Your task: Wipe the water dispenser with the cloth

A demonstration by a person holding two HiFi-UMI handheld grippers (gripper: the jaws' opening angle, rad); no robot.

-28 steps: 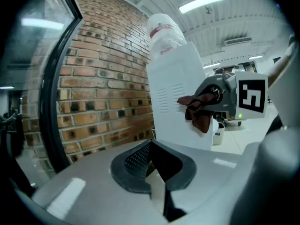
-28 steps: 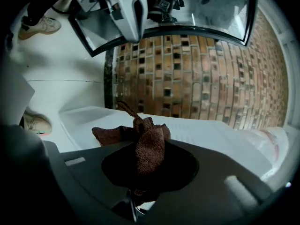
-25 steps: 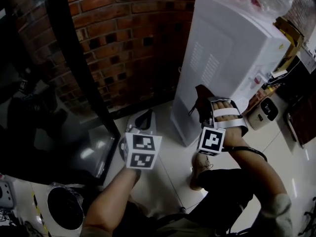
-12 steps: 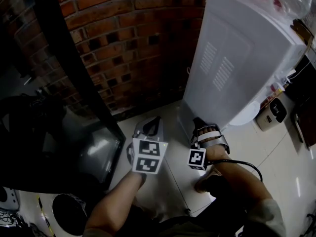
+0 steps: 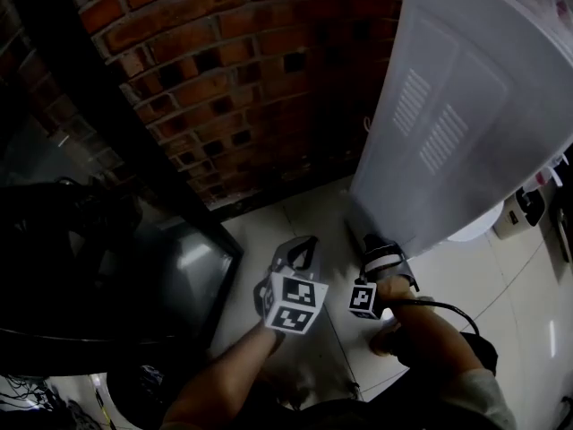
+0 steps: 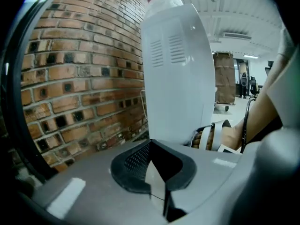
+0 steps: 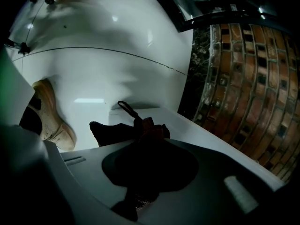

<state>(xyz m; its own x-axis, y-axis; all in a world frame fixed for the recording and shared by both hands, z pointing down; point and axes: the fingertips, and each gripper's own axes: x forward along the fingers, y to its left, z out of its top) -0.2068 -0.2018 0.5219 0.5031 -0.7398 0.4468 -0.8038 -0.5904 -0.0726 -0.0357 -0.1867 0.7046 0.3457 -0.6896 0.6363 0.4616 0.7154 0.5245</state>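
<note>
The white water dispenser [image 5: 448, 124] stands against a brick wall, its vented side panel facing me. My right gripper [image 5: 372, 245] is low at the panel's bottom edge, close to the floor, shut on a dark bunched cloth [image 7: 136, 130]. The cloth sticks out past the jaws next to the dispenser's white lower side [image 7: 197, 130]. My left gripper [image 5: 303, 245] hovers beside it to the left, above the floor tiles, with its jaws shut and nothing in them. In the left gripper view the dispenser [image 6: 178, 69] rises just ahead of the left gripper [image 6: 151, 149].
A brick wall [image 5: 224, 70] runs behind the dispenser. A dark glass-fronted cabinet [image 5: 107, 240] fills the left. The person's shoe [image 7: 49, 121] rests on the pale tiled floor [image 5: 269, 231] near the right gripper. Small appliances [image 5: 524, 209] sit past the dispenser at right.
Both grippers have come down. The right one has slid with the cloth from the middle of the dispenser's side to its bottom edge; the left has sunk less.
</note>
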